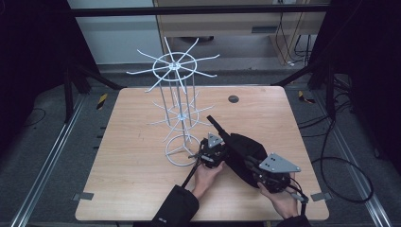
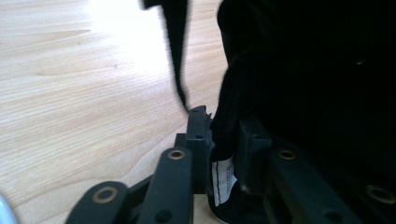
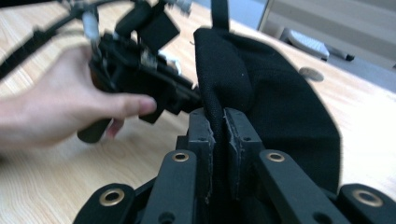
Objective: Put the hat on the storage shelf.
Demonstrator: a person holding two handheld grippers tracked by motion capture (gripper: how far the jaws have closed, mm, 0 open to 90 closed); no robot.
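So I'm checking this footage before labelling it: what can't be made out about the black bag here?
- Black bag, high view: both grippers cover its edges, so its full outline is hidden.
- Bag, left gripper view: too dark to show detail; the white label is too small to read.
- Strap, right gripper view: cut off by the top edge.

Count, high view: one wooden bench (image 1: 132, 156). One white wire display rack (image 1: 177, 113) with two tiers of arms, standing on the bench. One black fabric bag (image 1: 243, 151) with one strap (image 1: 215, 124). Two grippers: left gripper (image 1: 210, 150), right gripper (image 1: 274, 171). One small dark round disc (image 1: 233, 99) at the bench's far edge. Two yellow-black striped markers (image 1: 101, 101) on the floor.
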